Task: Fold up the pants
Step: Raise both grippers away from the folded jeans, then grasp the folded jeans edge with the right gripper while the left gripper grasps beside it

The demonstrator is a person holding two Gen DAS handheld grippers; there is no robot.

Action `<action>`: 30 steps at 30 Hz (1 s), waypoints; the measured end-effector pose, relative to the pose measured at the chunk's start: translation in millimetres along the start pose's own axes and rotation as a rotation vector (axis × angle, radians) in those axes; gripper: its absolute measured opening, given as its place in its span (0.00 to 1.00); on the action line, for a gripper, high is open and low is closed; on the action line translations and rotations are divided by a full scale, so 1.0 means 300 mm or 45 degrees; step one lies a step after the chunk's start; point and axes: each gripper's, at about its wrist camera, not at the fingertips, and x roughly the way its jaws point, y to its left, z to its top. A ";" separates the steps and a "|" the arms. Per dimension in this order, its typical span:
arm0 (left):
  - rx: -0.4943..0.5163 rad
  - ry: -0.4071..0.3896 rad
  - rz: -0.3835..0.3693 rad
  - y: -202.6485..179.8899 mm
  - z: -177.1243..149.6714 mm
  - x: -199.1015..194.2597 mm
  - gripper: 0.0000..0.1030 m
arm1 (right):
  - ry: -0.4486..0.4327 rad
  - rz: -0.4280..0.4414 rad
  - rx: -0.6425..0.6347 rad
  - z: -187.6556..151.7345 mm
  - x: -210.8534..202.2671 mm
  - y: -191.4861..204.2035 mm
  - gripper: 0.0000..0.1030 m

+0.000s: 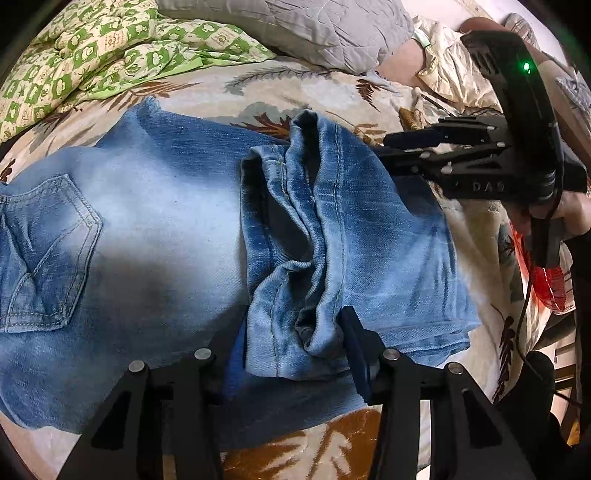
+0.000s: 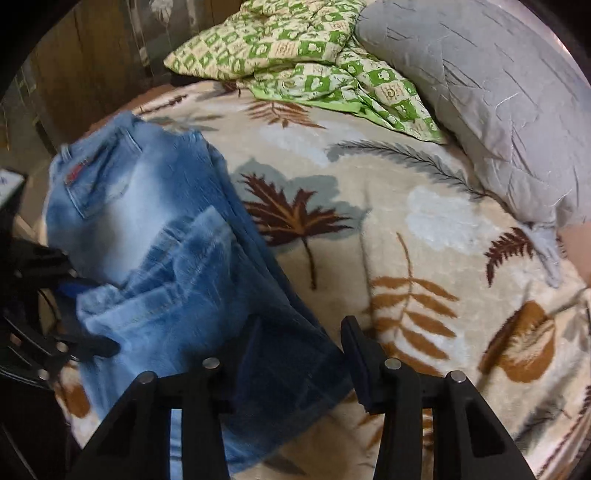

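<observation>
While spread apart, both tongs (image 1: 291, 354) (image 2: 299, 358) at folded jeans (image 1: 166, 221) (hems between left fingers).

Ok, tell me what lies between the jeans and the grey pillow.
In the right wrist view, only the leaf-print blanket lies between the jeans and the grey pillow; the green checked quilt sits farther back.

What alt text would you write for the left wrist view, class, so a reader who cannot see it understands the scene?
Faded blue jeans lie on a leaf-patterned blanket, their leg ends folded back over the seat, between the open fingers of the left gripper. The right gripper reaches in from the right edge; a green checked quilt and grey pillow lie behind.
</observation>
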 end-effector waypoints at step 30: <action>-0.121 -0.213 0.043 0.022 -0.090 -0.123 0.88 | -0.021 -0.262 0.116 0.009 0.009 -0.003 0.72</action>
